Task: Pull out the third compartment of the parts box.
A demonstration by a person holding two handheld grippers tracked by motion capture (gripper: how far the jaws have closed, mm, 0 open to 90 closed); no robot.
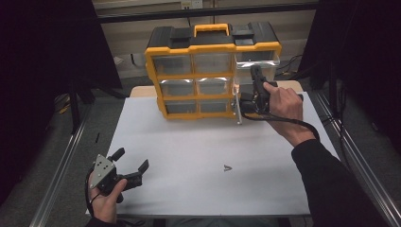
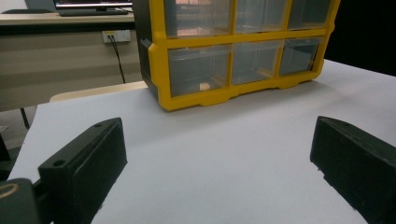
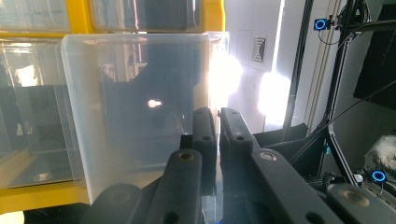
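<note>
High view shows the right gripper (image 1: 256, 75) at the right side of the yellow organizer (image 1: 213, 48), at the far end of the white table (image 1: 198, 151). Its jaws are clenched on the front wall of a clear drawer (image 1: 257, 64), the top right one, which stands out a little from its slot. In the right gripper view the two black jaws are almost together, and the thin clear wall of the drawer (image 3: 140, 102) seems pinched between them near its right edge.

The left gripper (image 1: 130, 165) rests at the near left of the table, well apart from the organizer, with jaws wide and nothing between them. A small dark part (image 1: 228, 168) lies on the table, near the middle.

I judge that the step in hand is moving this drawer, either pulling it out or pushing it in; I cannot tell which. The next move calls for a straight motion along the slot, with a firm pinch, so that the organizer does not tip.
</note>
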